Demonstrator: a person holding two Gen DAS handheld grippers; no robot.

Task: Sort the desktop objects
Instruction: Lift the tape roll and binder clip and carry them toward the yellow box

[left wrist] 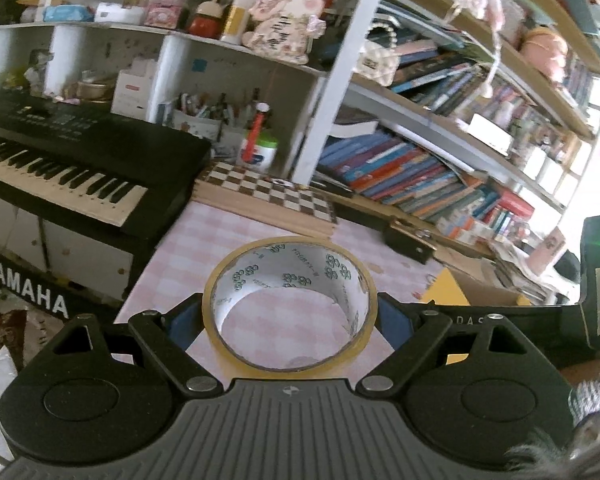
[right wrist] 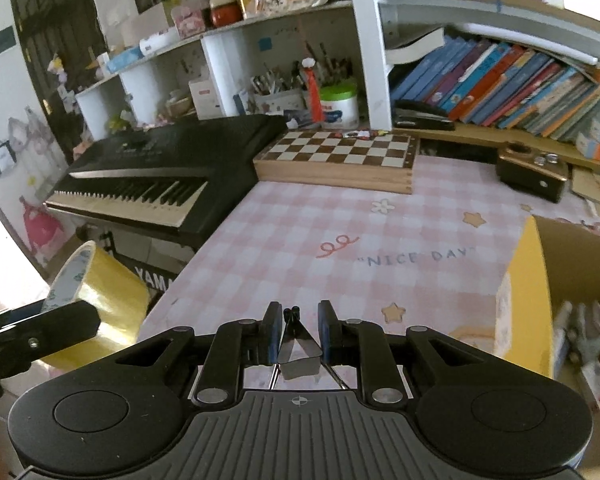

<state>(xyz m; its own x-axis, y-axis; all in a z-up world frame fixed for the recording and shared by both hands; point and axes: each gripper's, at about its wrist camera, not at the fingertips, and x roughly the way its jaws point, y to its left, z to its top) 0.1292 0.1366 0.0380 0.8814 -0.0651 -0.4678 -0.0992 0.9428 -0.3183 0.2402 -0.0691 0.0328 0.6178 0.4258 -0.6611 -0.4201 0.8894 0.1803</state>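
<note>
We count one roll of packing tape [left wrist: 290, 304], one binder clip [right wrist: 299, 350] and one open cardboard box [right wrist: 540, 292] among the things in play. Our left gripper [left wrist: 290, 320] pinches the tape roll from both sides, its blue-padded fingers [left wrist: 182, 320] pressed against the yellowish outer band; the roll is held over the near edge of the pink checked tablecloth [right wrist: 340, 232], its open core facing toward the camera and slightly up, so we look through the printed liner to the cloth below. From the right wrist view the same roll appears at the far left, tilted. Our right gripper [right wrist: 299, 338] is closed on the binder clip, its dark body clamped between the pads, its long axis running forward along the fingers. The box sits at the right edge of the table, holding small items we cannot make out. Behind lie one chessboard [right wrist: 336, 154] and one Yamaha keyboard [right wrist: 160, 160].
</note>
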